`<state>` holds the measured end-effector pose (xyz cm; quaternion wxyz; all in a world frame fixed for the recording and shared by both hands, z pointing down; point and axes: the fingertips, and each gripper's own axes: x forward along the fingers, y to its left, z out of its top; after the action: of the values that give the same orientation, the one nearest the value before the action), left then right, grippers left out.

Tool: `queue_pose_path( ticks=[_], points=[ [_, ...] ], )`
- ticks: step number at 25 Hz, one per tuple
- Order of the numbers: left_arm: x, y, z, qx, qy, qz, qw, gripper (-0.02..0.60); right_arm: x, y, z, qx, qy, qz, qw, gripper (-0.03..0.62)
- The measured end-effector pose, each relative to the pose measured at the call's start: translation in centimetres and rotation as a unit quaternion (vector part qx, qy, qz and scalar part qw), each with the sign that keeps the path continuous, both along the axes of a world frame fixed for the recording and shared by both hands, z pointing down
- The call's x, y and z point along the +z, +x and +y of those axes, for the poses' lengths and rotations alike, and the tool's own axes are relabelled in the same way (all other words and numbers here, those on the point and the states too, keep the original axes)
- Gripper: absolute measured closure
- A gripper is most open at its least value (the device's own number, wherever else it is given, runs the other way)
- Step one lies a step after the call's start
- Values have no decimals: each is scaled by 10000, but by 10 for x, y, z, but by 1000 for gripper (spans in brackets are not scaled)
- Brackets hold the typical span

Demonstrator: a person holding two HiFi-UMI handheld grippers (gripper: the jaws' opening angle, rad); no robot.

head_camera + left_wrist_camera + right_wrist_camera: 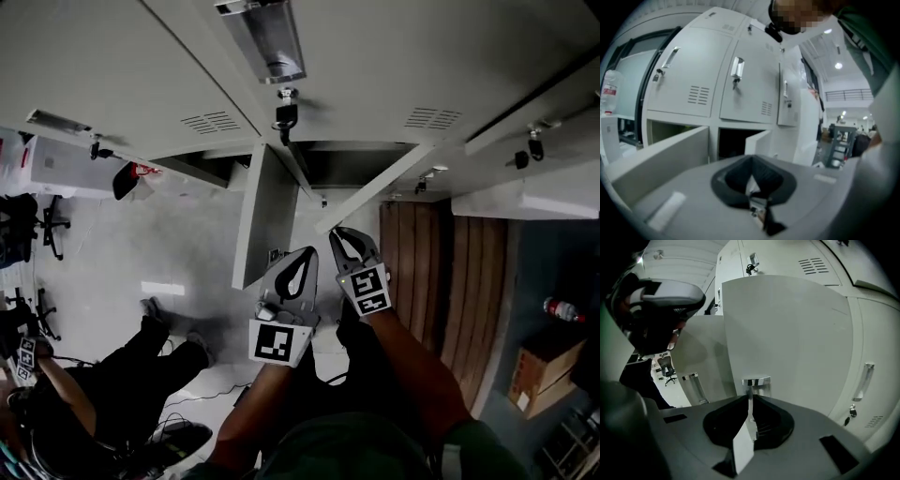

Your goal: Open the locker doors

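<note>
The right gripper (750, 404), fingers together on nothing, pointed at the handle (756, 380) of an open lower door (787, 329). The left gripper (751, 182) was likewise closed and empty. The upper doors (689, 75) looked shut; opening them likely needed parted fingers.

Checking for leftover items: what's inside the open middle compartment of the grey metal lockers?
Nothing shows inside the open, dark metal locker compartment; its depths are in shadow, and the left gripper covers its bottom.
</note>
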<state>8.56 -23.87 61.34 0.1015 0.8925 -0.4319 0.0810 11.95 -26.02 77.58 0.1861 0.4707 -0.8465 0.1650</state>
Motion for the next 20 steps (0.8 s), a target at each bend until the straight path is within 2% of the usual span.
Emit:
queue_pose_path(
  ticks=[3,6,12,16,20],
  points=[
    [7,3,-1,-41,-16,-113,9999,580,4,18,22,155,-130,54,9998,580],
    [9,14,0,99,7,-141,9999,580,4,38,39,337,-233,65,9991,580],
    [3,58,19,848,196,-169,9961,580,-15,70,60,643,-145,22,9978,580],
    [2,85,36,1243,110,-177,9920,580,-34,88,69,921,-42,-13,9957,580],
    [7,106,53,1581,-53,-359,9868,580,-54,107,80,1171,8,-51,9931,580]
  ],
)
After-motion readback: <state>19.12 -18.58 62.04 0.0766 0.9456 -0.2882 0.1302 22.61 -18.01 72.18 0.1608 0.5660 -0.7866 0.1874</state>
